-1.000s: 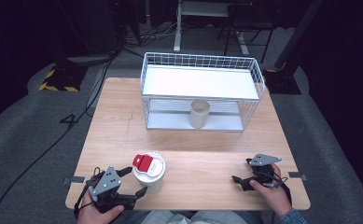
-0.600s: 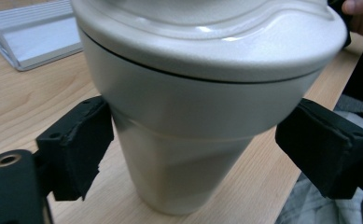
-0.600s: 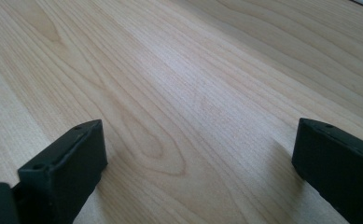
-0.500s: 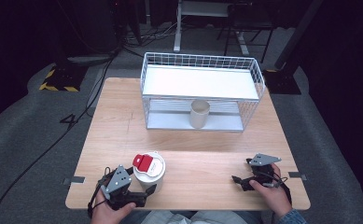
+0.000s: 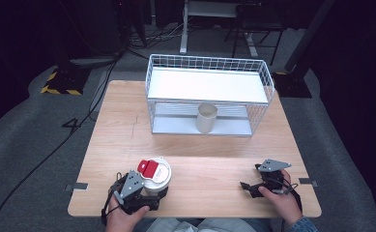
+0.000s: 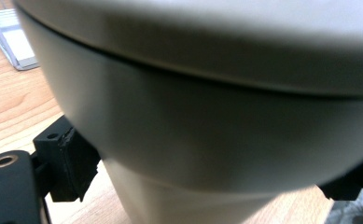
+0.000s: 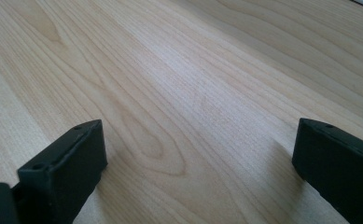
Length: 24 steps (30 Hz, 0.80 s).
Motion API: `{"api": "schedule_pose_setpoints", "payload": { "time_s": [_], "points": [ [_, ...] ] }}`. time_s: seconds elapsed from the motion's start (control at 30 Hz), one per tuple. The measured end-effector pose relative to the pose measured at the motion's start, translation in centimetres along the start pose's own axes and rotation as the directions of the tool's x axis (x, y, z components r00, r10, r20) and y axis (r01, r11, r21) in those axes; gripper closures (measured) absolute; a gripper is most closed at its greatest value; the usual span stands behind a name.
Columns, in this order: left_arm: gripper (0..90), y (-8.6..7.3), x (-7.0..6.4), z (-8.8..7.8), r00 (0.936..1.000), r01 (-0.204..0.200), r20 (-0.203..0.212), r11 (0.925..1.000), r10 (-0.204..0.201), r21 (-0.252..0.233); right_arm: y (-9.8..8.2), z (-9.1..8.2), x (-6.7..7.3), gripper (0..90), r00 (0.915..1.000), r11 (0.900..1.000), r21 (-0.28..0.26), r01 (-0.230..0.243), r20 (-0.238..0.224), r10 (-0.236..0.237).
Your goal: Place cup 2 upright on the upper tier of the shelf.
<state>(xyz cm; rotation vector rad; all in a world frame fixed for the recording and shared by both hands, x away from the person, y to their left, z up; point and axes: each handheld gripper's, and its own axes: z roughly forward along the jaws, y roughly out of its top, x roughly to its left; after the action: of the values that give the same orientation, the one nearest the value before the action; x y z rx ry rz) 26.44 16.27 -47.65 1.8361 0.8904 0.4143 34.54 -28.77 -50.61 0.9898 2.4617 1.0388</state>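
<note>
High view: your left hand-held gripper (image 5: 149,193) straddles the lidded cup (image 5: 155,175) near the desk (image 5: 209,164) front-left corner. Left gripper view: its jaws have just been opening; contact unclear, so lifting risks slip. Right gripper view: right hand-held gripper (image 7: 195,168) wide, empty.

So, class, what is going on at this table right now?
A person holds a gripper in each hand at a wooden table. The left gripper has its jaws around the lidded paper cup with a red tab on its lid; they have just been opening, and whether the pads press on it is not clear. The right gripper rests open on bare wood. A second cup stands under the wire shelf.
</note>
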Motion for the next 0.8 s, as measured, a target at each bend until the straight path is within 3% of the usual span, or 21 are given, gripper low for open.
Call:
{"api": "schedule_pose_setpoints", "payload": {
  "time_s": [0.2,0.8],
  "points": [
    [12.1,-0.12,-0.28,0.22,0.9996,-0.012,-0.027,0.9998,0.012,-0.014,0.0,0.0,0.0,2.8,1.0,1.0,0.0,0.0,0.0,0.0],
    [12.8,-0.19,-0.32,0.23,0.9995,-0.004,-0.031,0.9998,0.004,-0.017,0.0,0.0,0.0,2.8,1.0,1.0,0.0,0.0,0.0,0.0]
  ]
}}
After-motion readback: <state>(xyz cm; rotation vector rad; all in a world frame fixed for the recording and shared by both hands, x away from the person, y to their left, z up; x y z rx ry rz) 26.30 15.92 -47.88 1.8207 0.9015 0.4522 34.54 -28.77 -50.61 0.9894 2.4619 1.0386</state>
